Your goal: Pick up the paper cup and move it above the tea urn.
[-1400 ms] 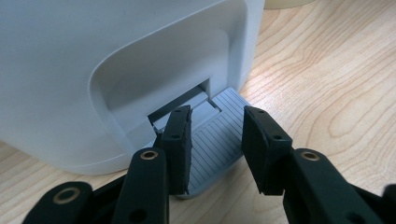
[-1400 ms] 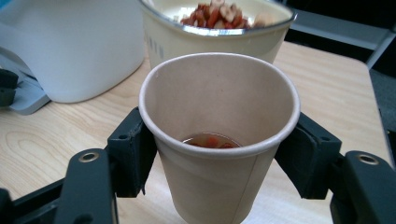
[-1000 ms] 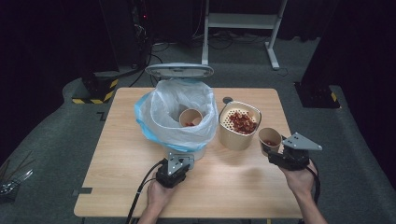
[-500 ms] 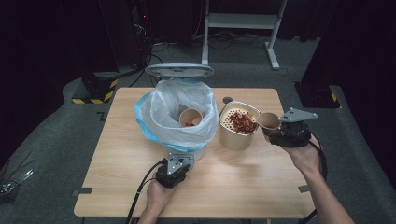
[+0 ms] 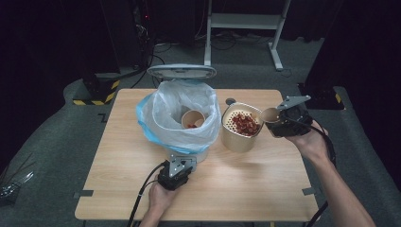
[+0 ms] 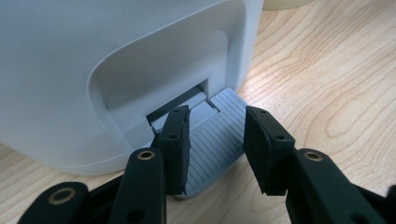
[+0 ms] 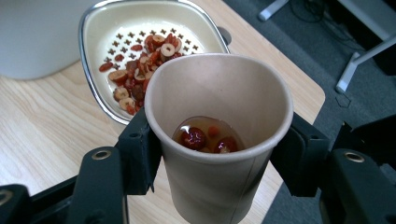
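A white pedal bin (image 5: 201, 153) lined with a clear bag (image 5: 165, 120) stands mid-table with its lid (image 5: 181, 72) up and a paper cup (image 5: 193, 118) inside. My left gripper (image 5: 184, 159) is at the bin's foot. Its jaws stand apart over the grey ribbed pedal (image 6: 219, 140), nothing between the pads. My right gripper (image 5: 270, 116) is shut on a second paper cup (image 7: 219, 93), which holds liquid and a few red pieces. Its jaws have just been closing on that cup. It hovers at the right rim of a beige strainer pot (image 5: 236, 137) holding red date slices (image 7: 140, 70).
The person's forearms come in from the table's near edge. Bare wood lies in front of the bin and the pot (image 5: 246, 179). A small dark hole (image 5: 230, 101) sits in the tabletop behind the pot. A desk frame (image 5: 246, 19) stands on the floor beyond.
My right gripper has lifted the paper cup from low at the table's right side up and leftwards to the strainer pot's rim. The left gripper has stayed at the pedal.
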